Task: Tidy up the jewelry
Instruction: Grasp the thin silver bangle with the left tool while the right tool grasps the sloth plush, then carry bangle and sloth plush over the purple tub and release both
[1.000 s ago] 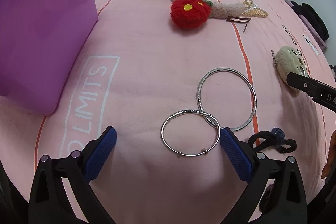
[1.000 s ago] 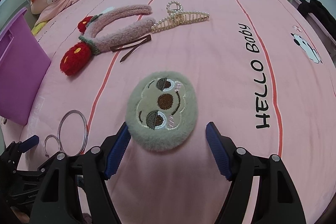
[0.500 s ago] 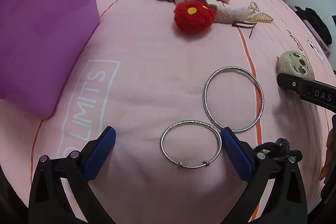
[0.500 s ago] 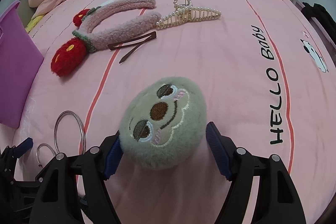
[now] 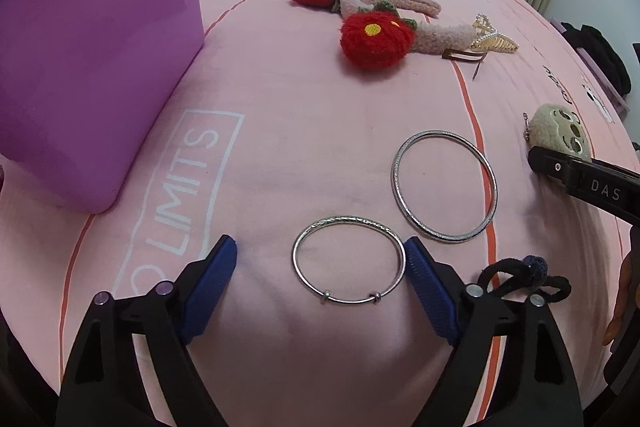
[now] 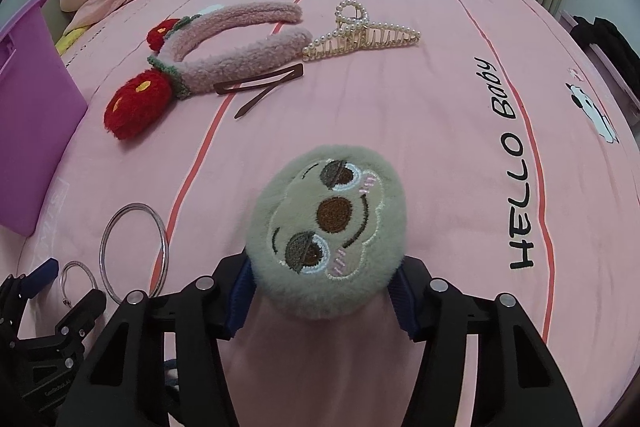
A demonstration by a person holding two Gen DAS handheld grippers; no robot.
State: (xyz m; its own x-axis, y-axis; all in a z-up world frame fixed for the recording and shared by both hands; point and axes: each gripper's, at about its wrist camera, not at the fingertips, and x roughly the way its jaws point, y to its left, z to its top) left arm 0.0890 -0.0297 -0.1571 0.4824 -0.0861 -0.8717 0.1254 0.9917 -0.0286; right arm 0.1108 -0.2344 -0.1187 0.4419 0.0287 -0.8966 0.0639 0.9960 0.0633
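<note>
Right gripper (image 6: 320, 291): jaws just closed onto plush sloth clip (image 6: 326, 233), now clamped, ready to lift. Left gripper (image 5: 320, 283): jaws just narrowing around small bangle (image 5: 348, 259), right pad touching at 3 o'clock, not gripped. Purple bin (image 5: 92, 47) at 10 o'clock.

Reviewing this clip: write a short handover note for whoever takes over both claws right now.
Right claw: just been closing, now shut on the plush sloth clip.
Left claw: open, just been narrowing around the small silver bangle, pads not pressing.
Large bangle beside it; black hair tie by the left claw.
Headband, brown snap clip, pearl claw clip further back.
Purple bin at left, contents unseen.
Everything visible remains unsorted on the bed.
</note>
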